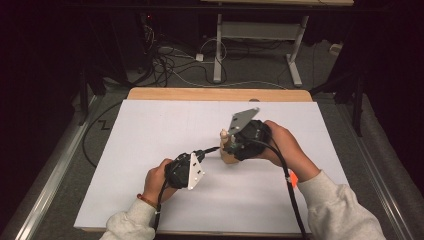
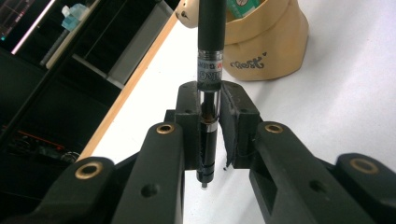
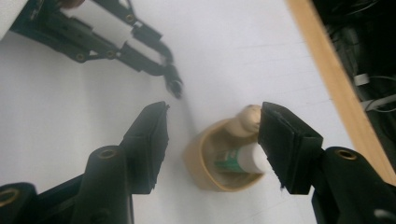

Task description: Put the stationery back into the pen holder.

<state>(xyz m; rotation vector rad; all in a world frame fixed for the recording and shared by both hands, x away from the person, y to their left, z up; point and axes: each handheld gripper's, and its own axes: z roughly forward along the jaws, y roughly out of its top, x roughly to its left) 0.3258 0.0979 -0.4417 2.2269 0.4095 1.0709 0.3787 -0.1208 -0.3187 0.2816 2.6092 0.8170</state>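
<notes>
I work two hand-held grippers over a white sheet (image 1: 150, 150) that covers the wooden table (image 1: 220, 94); my left gripper (image 2: 210, 121) has its jaws clamped together on a black pen (image 2: 210, 60), which stands up between the pads and runs on past them toward a tan holder (image 2: 275, 42); the pen's lower end, with a small metal tip, sticks out behind the pads; a clear band with print on it sits just above the grip. In the high view the left gripper (image 1: 200, 155) lies low on the sheet, left of centre, and points rightward at the holder (image 1: 227, 155), with the pen (image 1: 212, 149) bridging most of the gap between them; I cannot tell from there whether the pen touches the holder.

My right gripper (image 3: 212, 135) has its jaws apart, with nothing pressed between the pads; it hangs over the holder (image 3: 205, 163) and looks down into it; inside lies a white tube with a green label (image 3: 240, 161), and a small rounded knob (image 3: 250, 119) of the same tan colour sits at the holder's rim, just beside the right jaw. In the high view the right gripper (image 1: 235, 145) sits right over the holder, just right of the table's centre, my hand (image 1: 285, 145) wrapped around its body.
</notes>
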